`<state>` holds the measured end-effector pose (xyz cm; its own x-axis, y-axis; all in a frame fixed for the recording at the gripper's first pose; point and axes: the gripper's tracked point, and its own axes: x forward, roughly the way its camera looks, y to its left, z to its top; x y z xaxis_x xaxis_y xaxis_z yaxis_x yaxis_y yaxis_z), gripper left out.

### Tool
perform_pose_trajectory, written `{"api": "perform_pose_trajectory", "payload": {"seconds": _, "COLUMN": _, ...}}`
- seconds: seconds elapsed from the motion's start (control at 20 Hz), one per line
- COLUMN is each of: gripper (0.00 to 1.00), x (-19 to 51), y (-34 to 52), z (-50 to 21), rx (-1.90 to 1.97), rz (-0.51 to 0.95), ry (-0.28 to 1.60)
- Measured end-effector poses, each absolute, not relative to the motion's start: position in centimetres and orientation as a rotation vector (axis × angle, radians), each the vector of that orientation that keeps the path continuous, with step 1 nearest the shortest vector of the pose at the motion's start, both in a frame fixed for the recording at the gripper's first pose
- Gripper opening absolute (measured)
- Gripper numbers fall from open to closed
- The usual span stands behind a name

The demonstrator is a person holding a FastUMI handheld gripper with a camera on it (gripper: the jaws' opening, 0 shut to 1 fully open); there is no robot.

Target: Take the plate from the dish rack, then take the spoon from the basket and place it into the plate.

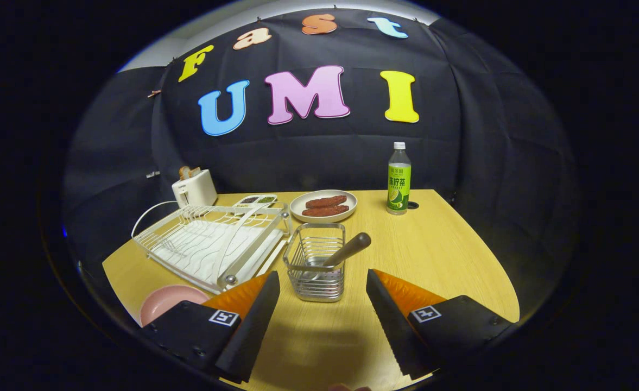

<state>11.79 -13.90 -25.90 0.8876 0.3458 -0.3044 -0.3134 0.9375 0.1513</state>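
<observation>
Table point(438, 255) carries all items. Basket point(316, 266) stands just ahead of the gripper point(323, 282), level with the gap between its 2 spread fingers, nothing held. Spoon point(346, 251) stands in the basket, handle leaning right over the rim. Rack point(210, 241) lies left of the basket, close beside it. Plate point(168, 301) lies on the table before the rack, partly behind the left finger. Dish point(323, 206) with 2 sausages sits behind the basket. Bottle point(399, 179) stands right of the dish. Toaster point(194, 187) stands behind the rack; a tray point(256, 200) lies between toaster and dish.
</observation>
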Motion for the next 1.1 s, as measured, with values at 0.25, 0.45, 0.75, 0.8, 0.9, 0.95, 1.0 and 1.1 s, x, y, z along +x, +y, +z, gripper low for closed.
{"api": "perform_pose_trajectory", "payload": {"seconds": 0.25, "gripper": 0.98, "x": 14.8, "y": -14.1, "z": -25.7, "rx": 0.145, "rz": 0.327, "ry": 0.302}}
{"api": "perform_pose_trajectory", "payload": {"seconds": 0.45, "gripper": 0.84, "x": 16.4, "y": -12.9, "z": -25.4, "rx": 0.154, "rz": 0.363, "ry": 0.291}}
{"api": "perform_pose_trajectory", "payload": {"seconds": 0.75, "gripper": 0.68, "x": 17.4, "y": -11.6, "z": -24.7, "rx": 0.139, "rz": 0.386, "ry": 0.272}}
{"api": "perform_pose_trajectory", "payload": {"seconds": 0.8, "gripper": 0.58, "x": 17.6, "y": -11.3, "z": -24.5, "rx": 0.13, "rz": 0.389, "ry": 0.262}}
{"api": "perform_pose_trajectory", "payload": {"seconds": 0.9, "gripper": 0.44, "x": 18.0, "y": -11.2, "z": -24.7, "rx": 0.091, "rz": 0.385, "ry": 0.254}}
{"api": "perform_pose_trajectory", "payload": {"seconds": 0.95, "gripper": 0.39, "x": 17.9, "y": -10.9, "z": -24.6, "rx": 0.086, "rz": 0.387, "ry": 0.259}}
{"api": "perform_pose_trajectory", "payload": {"seconds": 1.0, "gripper": 0.37, "x": 17.8, "y": -10.6, "z": -24.8, "rx": 0.086, "rz": 0.396, "ry": 0.269}}
{"api": "perform_pose_trajectory", "payload": {"seconds": 1.1, "gripper": 0.37, "x": 18.3, "y": -10.1, "z": -25.6, "rx": 0.077, "rz": 0.397, "ry": 0.296}}
